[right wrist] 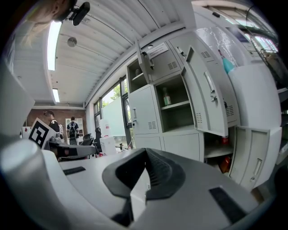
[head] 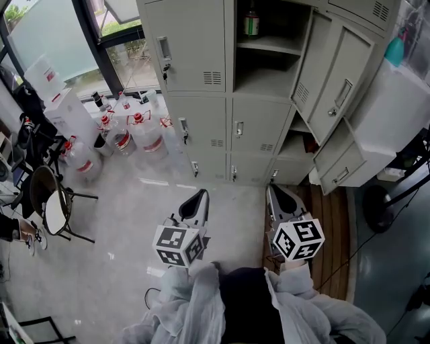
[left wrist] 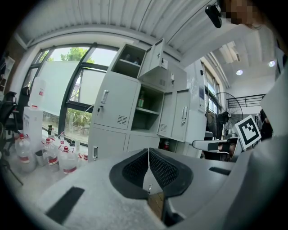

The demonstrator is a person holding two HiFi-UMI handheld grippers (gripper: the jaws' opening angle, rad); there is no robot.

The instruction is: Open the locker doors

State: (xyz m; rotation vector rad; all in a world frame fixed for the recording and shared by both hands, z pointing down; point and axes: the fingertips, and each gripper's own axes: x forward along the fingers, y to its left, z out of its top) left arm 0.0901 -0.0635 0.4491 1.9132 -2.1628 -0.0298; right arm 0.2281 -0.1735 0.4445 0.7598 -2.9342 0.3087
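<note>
Both grippers empty. Left gripper (head: 201,193): jaws pressed together, nothing between them. Right gripper (head: 271,190): same, jaws together on nothing. I hold both low and close to my body, side by side, noses toward the lockers (head: 201,144), which stand ahead and well apart from both tips.

Ahead of the left gripper: a column of closed doors. The top door (head: 193,44) has its handle on the left edge, and two more closed ones sit below it.

Ahead, between the two grippers: open compartment (head: 269,64) up high with a bottle (head: 251,20) on its shelf. The two doors under it are closed.

Ahead-right of the right gripper: upper door (head: 339,77) and lower door (head: 344,164), both swung open, with something red in the compartment behind them.

Jugs (head: 144,134) on the floor ahead-left of the left gripper, just beside the lockers.
</note>
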